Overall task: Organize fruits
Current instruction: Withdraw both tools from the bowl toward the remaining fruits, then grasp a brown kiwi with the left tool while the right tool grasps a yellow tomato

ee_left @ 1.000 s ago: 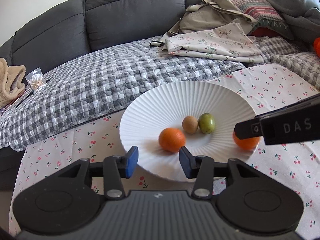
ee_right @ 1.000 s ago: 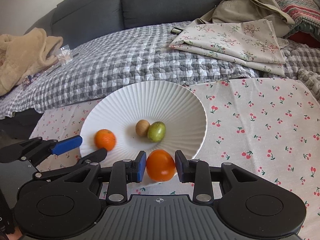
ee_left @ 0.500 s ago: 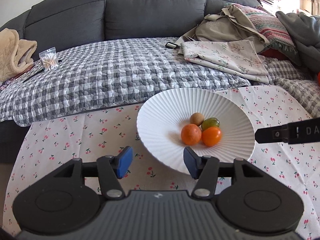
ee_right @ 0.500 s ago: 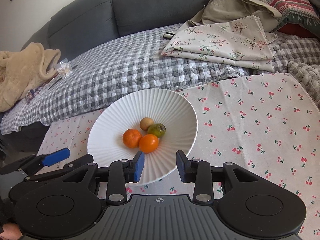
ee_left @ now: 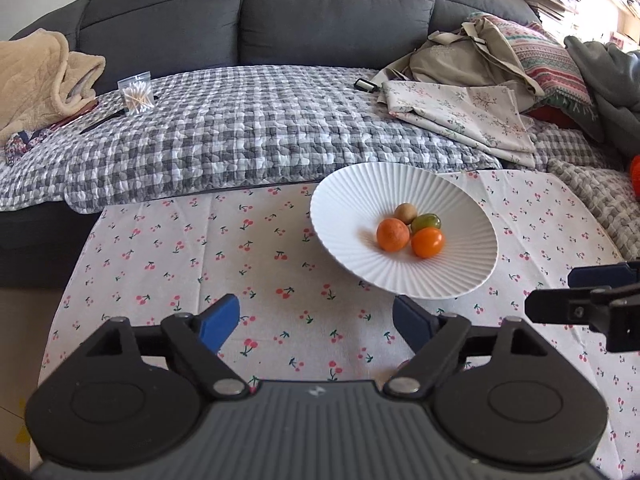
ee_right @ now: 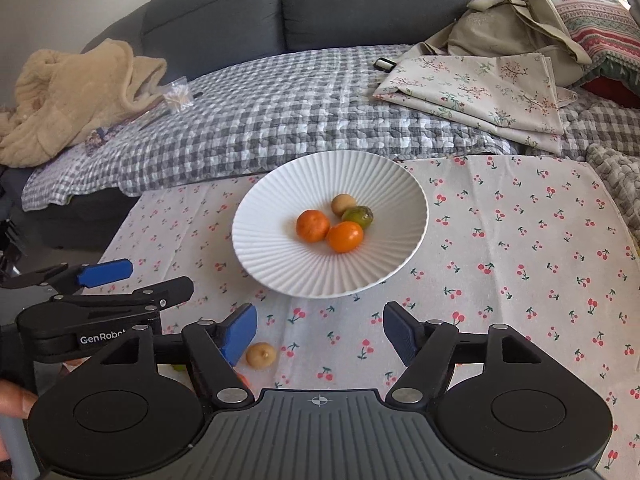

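Note:
A white ribbed plate (ee_left: 360, 200) (ee_right: 280, 264) on the cherry-print tablecloth holds two orange fruits (ee_left: 393, 234) (ee_right: 345, 236), a tan fruit (ee_left: 405, 213) and a green fruit (ee_left: 426, 222). My left gripper (ee_left: 316, 322) hovers over bare cloth, near and left of the plate; its jaws are opening with nothing between them. My right gripper (ee_right: 320, 334) hangs in front of the plate, jaws opening and empty. A small tan fruit (ee_right: 261, 355) lies on the cloth by its left finger; bits of a green and an orange fruit peek out behind that finger.
A grey sofa (ee_left: 320, 12) with a checked quilt (ee_left: 260, 132) borders the table's far side. On it lie a beige blanket (ee_left: 36, 80), a cotton-swab box (ee_left: 136, 94), folded floral cloth (ee_left: 460, 116) and cushions. Part of an orange object (ee_left: 635, 176) shows at the right edge.
The right gripper let go of its orange fruit, which now lies on the plate. Both grippers drew back and up from the plate and their jaws widened.

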{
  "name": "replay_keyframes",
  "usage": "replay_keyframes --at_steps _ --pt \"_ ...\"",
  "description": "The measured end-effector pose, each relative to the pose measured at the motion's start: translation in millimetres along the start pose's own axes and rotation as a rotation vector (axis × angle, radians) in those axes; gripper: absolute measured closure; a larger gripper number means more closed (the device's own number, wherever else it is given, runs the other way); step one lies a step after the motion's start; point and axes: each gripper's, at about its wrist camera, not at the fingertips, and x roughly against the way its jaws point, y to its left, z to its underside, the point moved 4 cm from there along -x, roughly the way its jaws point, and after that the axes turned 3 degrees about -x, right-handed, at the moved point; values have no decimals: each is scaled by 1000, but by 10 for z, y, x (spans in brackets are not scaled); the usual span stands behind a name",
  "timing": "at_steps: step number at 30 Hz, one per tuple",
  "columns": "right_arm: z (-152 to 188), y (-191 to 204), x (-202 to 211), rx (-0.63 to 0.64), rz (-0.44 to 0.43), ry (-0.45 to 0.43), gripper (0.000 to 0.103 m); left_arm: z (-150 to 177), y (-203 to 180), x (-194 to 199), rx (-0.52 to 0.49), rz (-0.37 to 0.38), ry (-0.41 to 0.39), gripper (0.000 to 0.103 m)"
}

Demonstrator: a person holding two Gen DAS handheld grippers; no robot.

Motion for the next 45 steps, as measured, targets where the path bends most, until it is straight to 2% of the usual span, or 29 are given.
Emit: replay_keyframes --at_steps 5,9,14,18,23,30,34,40,45 --pt "101 114 157 42 -8 -4 27 129 70 188 -5 -23 0 11" --pt "220 216 281 64 -21 -2 20 268 94 264 -1 -11 29 8" --pt "408 342 358 110 -18 13 17 454 123 312 18 3 66 7" --pt "514 379 361 123 -11 21 12 621 111 365 16 25 82 5" --pt "586 384 329 119 -3 35 11 776 142 373 40 24 103 4" --pt "664 385 260 133 6 57 11 968 80 347 -10 22 135 4" --pt "714 396 184 183 30 65 11 994 54 365 -26 33 131 4" --pt "731 333 101 157 33 85 11 1019 10 320 -59 46 152 8" --pt "745 337 57 163 33 91 11 1048 -6 286 -70 72 166 23"
